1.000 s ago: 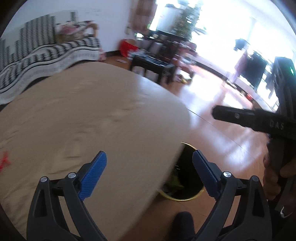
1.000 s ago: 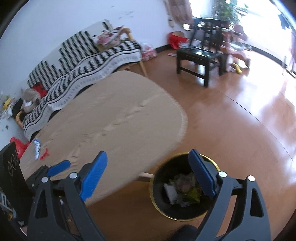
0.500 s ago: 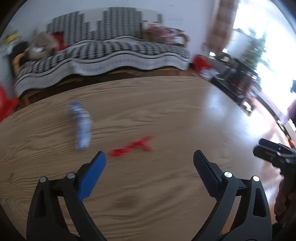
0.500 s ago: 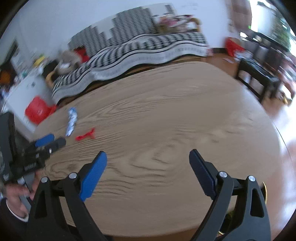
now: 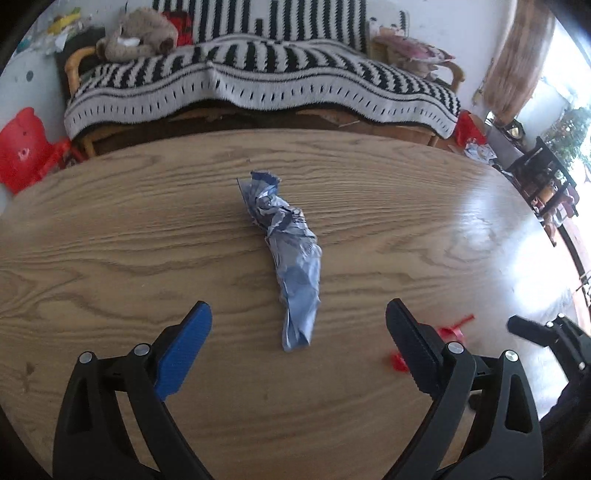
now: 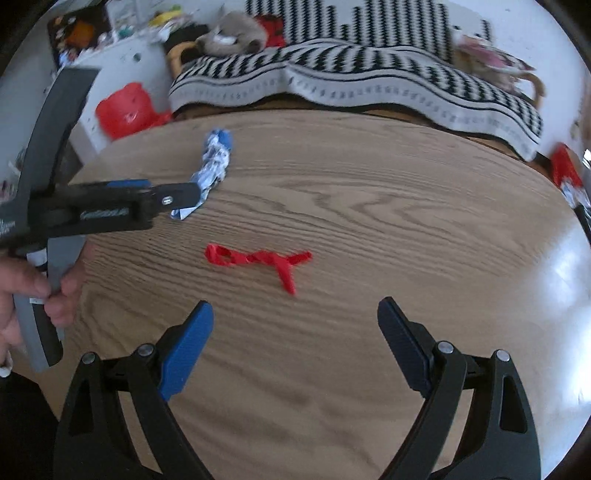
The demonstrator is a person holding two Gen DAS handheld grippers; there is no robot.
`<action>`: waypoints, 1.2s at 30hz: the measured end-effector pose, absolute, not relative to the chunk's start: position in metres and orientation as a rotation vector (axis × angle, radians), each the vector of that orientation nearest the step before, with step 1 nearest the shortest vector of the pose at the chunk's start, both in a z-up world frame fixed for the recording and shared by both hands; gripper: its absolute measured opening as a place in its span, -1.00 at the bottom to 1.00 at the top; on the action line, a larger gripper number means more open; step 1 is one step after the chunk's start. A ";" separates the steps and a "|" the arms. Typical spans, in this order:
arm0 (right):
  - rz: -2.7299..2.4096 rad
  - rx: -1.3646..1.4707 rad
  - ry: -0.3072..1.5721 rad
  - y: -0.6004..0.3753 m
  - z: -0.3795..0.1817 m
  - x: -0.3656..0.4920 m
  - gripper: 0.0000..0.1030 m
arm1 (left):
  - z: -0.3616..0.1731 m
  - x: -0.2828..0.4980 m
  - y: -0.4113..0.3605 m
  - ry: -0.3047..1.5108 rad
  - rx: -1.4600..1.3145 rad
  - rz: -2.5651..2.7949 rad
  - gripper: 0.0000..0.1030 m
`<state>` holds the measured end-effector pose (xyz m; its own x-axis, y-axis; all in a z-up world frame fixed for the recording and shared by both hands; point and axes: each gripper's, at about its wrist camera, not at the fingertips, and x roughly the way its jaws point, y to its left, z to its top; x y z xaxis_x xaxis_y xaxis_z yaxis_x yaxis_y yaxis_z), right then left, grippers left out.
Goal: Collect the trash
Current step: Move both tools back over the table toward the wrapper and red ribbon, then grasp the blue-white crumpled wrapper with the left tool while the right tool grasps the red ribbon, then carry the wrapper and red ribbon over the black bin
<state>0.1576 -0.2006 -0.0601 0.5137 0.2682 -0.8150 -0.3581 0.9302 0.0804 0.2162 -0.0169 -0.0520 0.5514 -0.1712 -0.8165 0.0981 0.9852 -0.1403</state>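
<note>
**Both grippers swung from the bin back to the table; two pieces of trash now lined up**

Change noted: a second ago both wrist views looked past the table edge at a black, gold-rimmed bin on the floor with rubbish in it. Half a second ago both were sweeping, blurred, across the tabletop. Now the views are steadier and each gripper faces a piece of litter. Reading: a drop-off looks finished and the next pickup is being set up; the bin is no longer in view.

Left gripper: jaws spread wide, nothing between them. The crumpled blue wrapper lies lengthwise on the table, its near end roughly centred between the two fingers, not touching either.

Right gripper: jaws also spread wide, empty. The red scrap, a thin twisted strip with a loop at one end, lies flat just ahead of the fingertips, apart from them. From this view the wrapper sits farther off to the left, partly behind the left gripper.

Judgement: both items are uncollected, and each gripper appears assigned one. The red scrap lies very flat, so pinching it may be fiddly; the wrapper has more bulk.

Surface: oval wooden tabletop, pale grain, glare at the right end.

Room: sofa with a black-and-white striped throw behind the table, a stuffed toy on it, a red plastic item at left, and bright windows at right.
</note>
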 end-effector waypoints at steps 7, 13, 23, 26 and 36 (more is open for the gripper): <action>0.445 -0.216 0.987 -0.171 -0.082 0.193 0.72 | -0.066 0.238 -0.024 1.000 -0.114 -0.166 0.79; 0.475 -0.259 0.963 -0.159 -0.083 0.196 0.38 | -0.066 0.243 -0.029 0.984 -0.093 -0.150 0.50; 0.534 -0.223 0.976 -0.157 -0.077 0.175 -0.71 | -0.063 0.229 -0.029 1.010 -0.073 -0.141 -0.57; 0.545 -0.216 0.978 -0.152 -0.074 0.163 -0.73 | -0.058 0.222 -0.029 0.996 -0.052 -0.143 -0.59; 0.379 -0.131 0.941 -0.195 -0.050 0.134 -0.73 | -0.030 0.190 -0.042 0.951 -0.001 -0.175 -0.59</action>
